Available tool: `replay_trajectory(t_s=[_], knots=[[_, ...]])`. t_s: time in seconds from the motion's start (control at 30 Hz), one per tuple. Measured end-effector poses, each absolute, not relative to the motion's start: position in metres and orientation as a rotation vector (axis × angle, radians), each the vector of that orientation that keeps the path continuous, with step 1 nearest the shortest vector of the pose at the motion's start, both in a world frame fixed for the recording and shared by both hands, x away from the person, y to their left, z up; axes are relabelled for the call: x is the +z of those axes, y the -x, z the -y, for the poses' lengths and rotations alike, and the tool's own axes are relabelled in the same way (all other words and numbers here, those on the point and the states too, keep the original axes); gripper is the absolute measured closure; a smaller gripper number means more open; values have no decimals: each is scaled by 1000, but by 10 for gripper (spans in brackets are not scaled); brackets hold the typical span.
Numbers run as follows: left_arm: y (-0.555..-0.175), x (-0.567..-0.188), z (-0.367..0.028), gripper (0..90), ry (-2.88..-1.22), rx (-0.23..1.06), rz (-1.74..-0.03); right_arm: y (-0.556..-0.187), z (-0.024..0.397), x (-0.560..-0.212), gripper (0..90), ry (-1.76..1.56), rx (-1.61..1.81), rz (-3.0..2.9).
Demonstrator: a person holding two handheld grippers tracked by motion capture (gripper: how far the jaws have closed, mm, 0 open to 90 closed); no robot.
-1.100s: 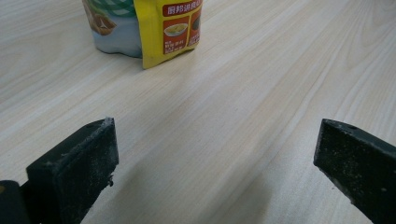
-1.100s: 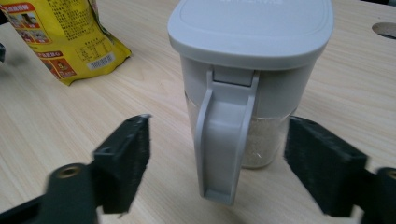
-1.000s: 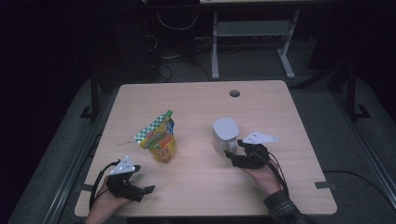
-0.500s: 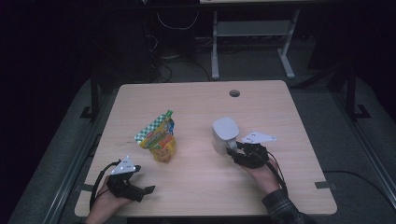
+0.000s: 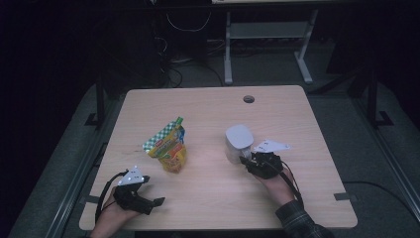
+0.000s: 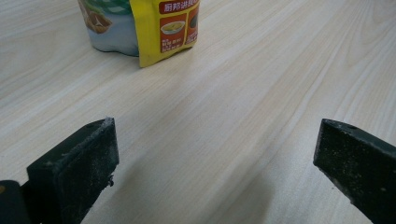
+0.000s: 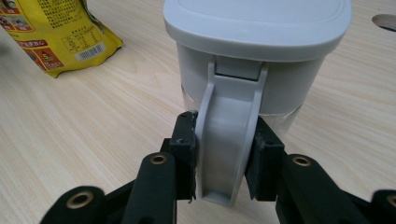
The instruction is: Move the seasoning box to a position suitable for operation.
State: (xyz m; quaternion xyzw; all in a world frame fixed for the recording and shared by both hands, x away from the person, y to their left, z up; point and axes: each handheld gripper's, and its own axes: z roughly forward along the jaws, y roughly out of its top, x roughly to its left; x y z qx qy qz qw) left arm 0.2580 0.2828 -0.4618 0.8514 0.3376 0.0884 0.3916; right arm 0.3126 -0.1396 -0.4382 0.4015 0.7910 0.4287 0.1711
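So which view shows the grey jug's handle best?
The right gripper view: the handle sits close up between the closing right gripper's fingers. The high view shows the jug small, its handle hidden.

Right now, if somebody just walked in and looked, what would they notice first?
Probably the bright yellow and green snack bag standing left of the middle of the wooden table. Next, the grey lidded jug to its right, where the right gripper has just been closing and now pinches its handle. The left gripper sits open near the table's front left corner.
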Motion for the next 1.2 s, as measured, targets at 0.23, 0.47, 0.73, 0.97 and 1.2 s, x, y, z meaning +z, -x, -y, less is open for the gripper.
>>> replay_trajectory(t_s=[0.23,0.47,0.73,0.97,1.2], knots=[[-258,-462,-283,0,-2161,219,-862,-312,141,-439,680,-1124,1223,-2248],[-258,-462,-283,0,-2166,220,-859,-312,148,-438,682,-1084,1254,-2262],[-258,-462,-283,0,-2167,217,-860,-311,151,-437,683,-1047,1275,-2289],[-258,-462,-283,0,-2171,214,-854,-306,154,-436,683,-976,1292,-2322],[-258,-462,-282,0,-2176,220,-843,-299,155,-435,683,-948,1298,-2348]])
